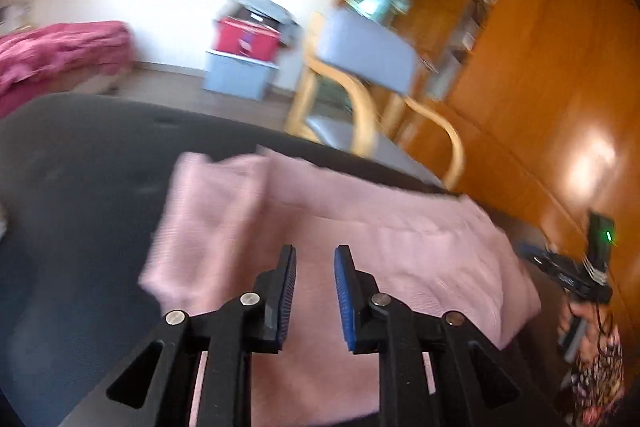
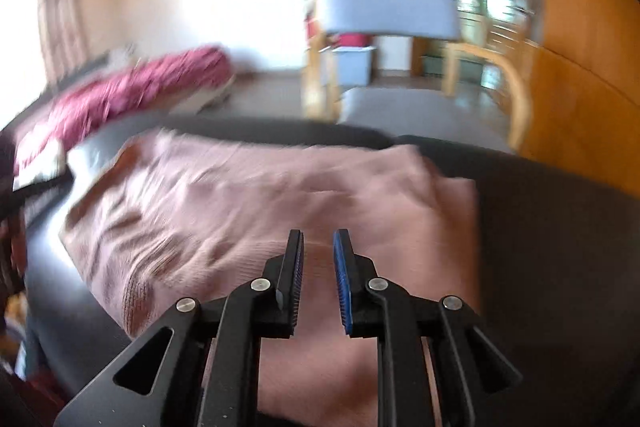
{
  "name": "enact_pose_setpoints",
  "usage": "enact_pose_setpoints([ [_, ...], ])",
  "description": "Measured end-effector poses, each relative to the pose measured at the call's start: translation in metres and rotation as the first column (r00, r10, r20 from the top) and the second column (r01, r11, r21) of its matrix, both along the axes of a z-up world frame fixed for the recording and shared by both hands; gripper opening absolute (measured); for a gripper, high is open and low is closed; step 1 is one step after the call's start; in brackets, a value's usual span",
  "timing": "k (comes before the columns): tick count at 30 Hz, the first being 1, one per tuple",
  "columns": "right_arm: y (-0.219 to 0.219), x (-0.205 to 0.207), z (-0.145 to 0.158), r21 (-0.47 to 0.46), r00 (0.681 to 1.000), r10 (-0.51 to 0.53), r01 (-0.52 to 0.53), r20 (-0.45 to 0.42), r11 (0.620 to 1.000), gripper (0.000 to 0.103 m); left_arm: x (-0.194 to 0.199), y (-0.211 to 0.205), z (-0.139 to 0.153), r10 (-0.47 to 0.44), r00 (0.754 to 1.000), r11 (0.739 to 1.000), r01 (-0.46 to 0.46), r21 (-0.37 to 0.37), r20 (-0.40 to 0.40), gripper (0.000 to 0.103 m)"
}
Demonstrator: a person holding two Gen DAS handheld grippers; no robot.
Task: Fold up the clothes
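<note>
Jaws, left gripper (image 1: 315, 251): narrowly parted, empty | right gripper (image 2: 318, 235): same, over pink garment (image 2: 248, 195)

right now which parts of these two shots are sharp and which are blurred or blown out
Left wrist view: gripper sharp, pink garment and chair motion-smeared, wall blown out. Right wrist view: gripper crisp, garment and red bedding streaked, window side overexposed.

a home room: wooden wardrobe (image 1: 532, 75), cushioned armchair (image 1: 368, 55), bed with red cover (image 2: 132, 87).
</note>
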State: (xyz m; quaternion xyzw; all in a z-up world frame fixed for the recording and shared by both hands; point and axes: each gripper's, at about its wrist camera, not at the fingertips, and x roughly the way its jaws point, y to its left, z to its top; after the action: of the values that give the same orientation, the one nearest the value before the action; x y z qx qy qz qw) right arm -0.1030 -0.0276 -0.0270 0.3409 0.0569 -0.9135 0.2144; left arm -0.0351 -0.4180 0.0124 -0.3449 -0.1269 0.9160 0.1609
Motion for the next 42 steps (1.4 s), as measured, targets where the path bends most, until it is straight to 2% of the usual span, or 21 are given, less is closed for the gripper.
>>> enact_pose_setpoints([
  [2, -0.019, -0.010, -0.013, 0.015, 0.999, 0.033, -0.034, 0.038, 0.999, 0.017, -0.022, 0.021, -0.010, -0.045, 0.998, 0.997, 0.048, -0.065, 0.046, 0.019],
  [5, -0.028, -0.029, -0.033, 0.099, 0.997, -0.027, 0.019, 0.078, 0.995, 0.017, -0.043, 0.025, -0.027, 0.042, 0.994, 0.976, -0.019, -0.216, 0.102, 0.019],
  [6, -0.026, -0.037, -0.039, 0.145, 0.995, -0.066, 0.055, 0.075, 0.988, 0.017, -0.047, 0.014, -0.032, 0.083, 0.990, 0.979, -0.061, -0.194, 0.111, 0.019],
  [8, -0.008, -0.044, -0.052, 0.180, 0.987, -0.152, 0.141, 0.053, 0.974, 0.021, -0.047, -0.017, -0.041, 0.147, 0.980, 0.989, -0.141, -0.054, 0.134, 0.014],
  [10, 0.005, -0.044, -0.050, 0.104, 0.984, -0.166, 0.158, 0.073, 0.982, 0.021, -0.043, -0.047, -0.048, 0.211, 0.965, 0.971, -0.226, 0.080, 0.157, 0.000],
  [13, 0.010, -0.042, -0.052, 0.076, 0.982, -0.170, 0.164, 0.083, 0.984, 0.021, -0.036, -0.076, -0.061, 0.209, 0.961, 0.930, -0.253, 0.268, 0.181, 0.000],
  [17, -0.005, -0.030, -0.046, 0.135, 0.988, -0.153, 0.147, 0.031, 0.980, 0.021, -0.034, -0.073, -0.062, 0.173, 0.971, 0.928, -0.217, 0.304, 0.163, 0.003],
  [18, -0.010, -0.024, -0.041, 0.145, 0.990, -0.140, 0.137, 0.012, 0.980, 0.021, -0.032, -0.071, -0.061, 0.161, 0.976, 0.929, -0.201, 0.312, 0.150, 0.008],
  [19, -0.018, -0.016, -0.031, 0.116, 0.995, -0.098, 0.099, -0.014, 0.988, 0.022, -0.029, -0.069, -0.059, 0.144, 0.981, 0.930, -0.179, 0.320, 0.131, 0.017],
  [21, -0.036, -0.004, -0.013, 0.060, 0.999, -0.008, 0.011, -0.049, 0.998, 0.025, -0.024, -0.065, -0.055, 0.112, 0.990, 0.936, -0.135, 0.326, 0.087, 0.019],
  [23, -0.057, 0.001, 0.001, 0.024, 0.994, 0.093, -0.092, -0.064, 0.995, 0.055, -0.026, -0.059, -0.052, 0.075, 0.996, 0.944, -0.083, 0.319, 0.037, 0.021],
  [26, -0.105, 0.006, 0.006, 0.092, 0.973, 0.224, -0.219, -0.054, 0.971, 0.061, -0.027, -0.057, -0.046, 0.042, 0.999, 0.951, -0.044, 0.307, 0.014, 0.021],
  [29, -0.141, 0.004, -0.002, 0.233, 0.957, 0.281, -0.259, -0.066, 0.937, 0.061, -0.027, -0.063, -0.050, 0.075, 0.995, 0.943, -0.091, 0.319, 0.064, 0.021],
  [33, -0.161, -0.004, -0.018, 0.296, 0.949, 0.314, -0.297, -0.013, 0.908, 0.061, -0.018, -0.073, -0.052, 0.104, 0.991, 0.931, -0.126, 0.342, 0.081, 0.021],
  [34, -0.162, -0.009, -0.023, 0.309, 0.948, 0.319, -0.303, -0.001, 0.902, 0.061, -0.016, -0.074, -0.052, 0.107, 0.991, 0.931, -0.127, 0.341, 0.077, 0.021],
  [35, -0.164, -0.012, -0.028, 0.327, 0.949, 0.317, -0.300, 0.003, 0.896, 0.052, -0.015, -0.073, -0.051, 0.108, 0.991, 0.932, -0.127, 0.339, 0.074, 0.021],
  [36, -0.165, -0.013, -0.031, 0.335, 0.949, 0.315, -0.298, 0.005, 0.894, 0.042, -0.014, -0.073, -0.052, 0.108, 0.991, 0.933, -0.127, 0.337, 0.072, 0.021],
  [37, -0.162, -0.016, -0.035, 0.329, 0.948, 0.317, -0.303, 0.011, 0.894, 0.022, -0.013, -0.074, -0.052, 0.107, 0.992, 0.933, -0.126, 0.338, 0.072, 0.021],
  [38, -0.161, -0.016, -0.034, 0.323, 0.949, 0.314, -0.301, 0.014, 0.897, 0.016, -0.013, -0.074, -0.052, 0.107, 0.992, 0.932, -0.125, 0.340, 0.072, 0.021],
  [40, -0.157, -0.015, -0.031, 0.320, 0.953, 0.304, -0.290, 0.007, 0.902, 0.009, -0.010, -0.077, -0.052, 0.104, 0.992, 0.932, -0.122, 0.342, 0.069, 0.021],
  [42, -0.157, -0.016, -0.028, 0.311, 0.954, 0.301, -0.287, 0.004, 0.906, 0.007, -0.009, -0.076, -0.052, 0.101, 0.993, 0.932, -0.118, 0.344, 0.066, 0.022],
])
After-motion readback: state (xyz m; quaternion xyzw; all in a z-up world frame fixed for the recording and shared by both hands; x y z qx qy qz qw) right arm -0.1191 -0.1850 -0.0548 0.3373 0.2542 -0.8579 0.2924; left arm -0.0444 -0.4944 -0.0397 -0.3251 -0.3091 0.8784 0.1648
